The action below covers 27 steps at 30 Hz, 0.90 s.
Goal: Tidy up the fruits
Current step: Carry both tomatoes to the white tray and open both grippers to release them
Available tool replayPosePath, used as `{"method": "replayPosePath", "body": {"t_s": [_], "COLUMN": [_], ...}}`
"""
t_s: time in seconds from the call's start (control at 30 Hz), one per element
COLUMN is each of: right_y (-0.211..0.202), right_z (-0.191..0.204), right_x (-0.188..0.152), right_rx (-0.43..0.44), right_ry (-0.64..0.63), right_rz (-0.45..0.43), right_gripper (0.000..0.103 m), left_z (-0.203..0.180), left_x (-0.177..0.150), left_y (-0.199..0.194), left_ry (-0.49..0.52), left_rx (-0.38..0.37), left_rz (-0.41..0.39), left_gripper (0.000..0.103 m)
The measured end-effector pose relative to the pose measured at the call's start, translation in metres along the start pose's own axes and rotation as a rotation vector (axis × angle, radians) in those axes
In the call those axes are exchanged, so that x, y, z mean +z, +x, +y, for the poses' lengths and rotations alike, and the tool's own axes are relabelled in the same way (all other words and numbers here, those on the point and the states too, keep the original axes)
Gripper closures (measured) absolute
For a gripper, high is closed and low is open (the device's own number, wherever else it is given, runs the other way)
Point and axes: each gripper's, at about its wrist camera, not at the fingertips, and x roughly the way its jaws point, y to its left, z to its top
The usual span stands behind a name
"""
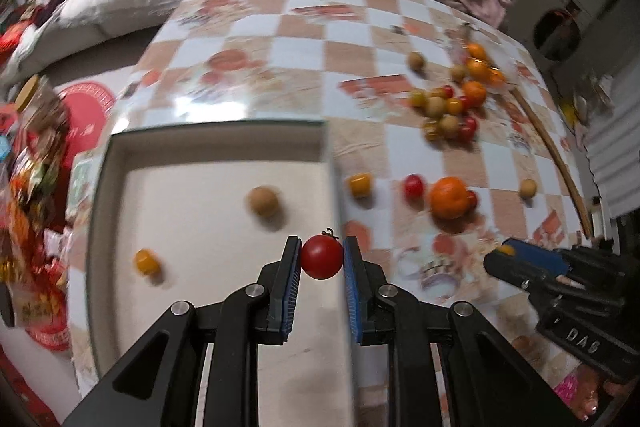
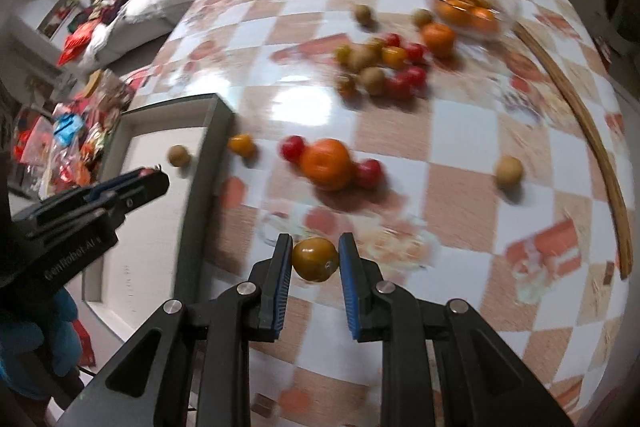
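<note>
Left gripper (image 1: 322, 255) around red tomato (image 1: 322, 261)

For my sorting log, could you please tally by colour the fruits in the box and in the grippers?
Red: 1, red tomato in left gripper
Yellow: 2, yellow fruit in box; yellow tomato in right gripper
Brown: 1, brown fruit in box
Total: 4

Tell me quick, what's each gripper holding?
Left gripper: closed on a red cherry tomato.
Right gripper: closed on a yellow-orange tomato.
</note>
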Motion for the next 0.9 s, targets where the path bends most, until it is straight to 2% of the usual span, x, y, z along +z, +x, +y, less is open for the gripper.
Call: {"method": "replayPosePath", "body": {"t_s": [0.27,0.5,0.67,0.9], "right_y": [0.016,0.044,0.07,0.096], "right_z": [0.061,0.116,0.142,0.159], "right_x": [0.02,0.029,0.028,0.031], "right_rx": [0.057,0.117,0.113,0.078], "right_ry": [-0.119,-0.217,-0.265,-0.31], "right_rz": [0.015,0.072,0.114,0.143], "right_gripper": [0.077,0.077,0.077,0.077], "left_z": [0.061,0.103,0.12,0.124], "left_x": [-0.028,-0.053,-0.067,-0.072], "left_y": [-0.002,0.005,0.011,0.018], "left_ry": [-0.102,-0.188,-0.214,-0.192], "left_rx": [0.077,0.124,0.145,0.167], "left_rz": [0.02,0.05,0.067,0.07], "left_gripper": [0.08,0.081,0.081,0.08]}}
